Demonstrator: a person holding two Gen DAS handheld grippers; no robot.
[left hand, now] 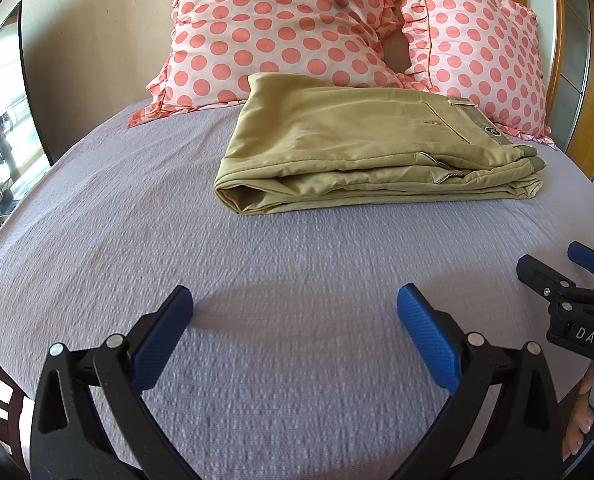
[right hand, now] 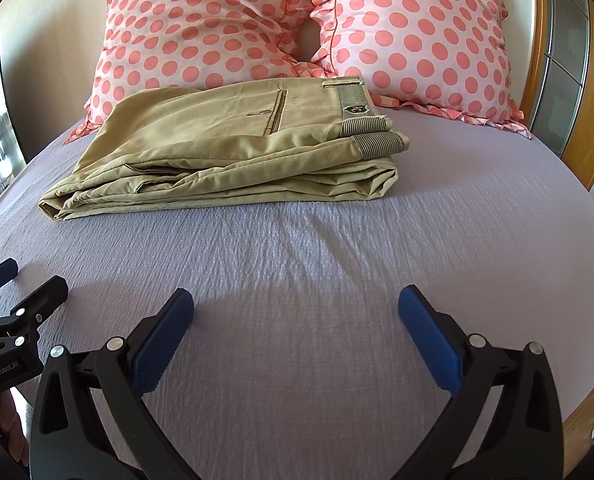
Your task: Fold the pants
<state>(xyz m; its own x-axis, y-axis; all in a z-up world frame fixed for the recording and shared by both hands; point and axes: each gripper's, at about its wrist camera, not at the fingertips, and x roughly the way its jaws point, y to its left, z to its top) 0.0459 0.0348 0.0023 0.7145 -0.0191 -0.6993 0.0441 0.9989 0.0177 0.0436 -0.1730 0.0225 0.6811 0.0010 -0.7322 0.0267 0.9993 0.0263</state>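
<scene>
Both tongs, the left gripper [left hand: 295,328] and right gripper [right hand: 296,330], gape wide and empty over the lilac textured bedsheet [right hand: 337,272], well short of the khaki cotton pants [right hand: 233,152] folded by the polka-dot pillows [right hand: 201,20]; any careless nudge could spill those loose layers.

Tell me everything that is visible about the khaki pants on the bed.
The khaki pants look like smooth woven cotton and lie folded in a flat stack of several layers on the lilac bedsheet. On top show a welt pocket with a button and a striped grey waistband with a small dark badge. The folded edge is at the left, the waistband at the right. Their far side lies against the spotted pillows. Neither tool touches them.
</scene>
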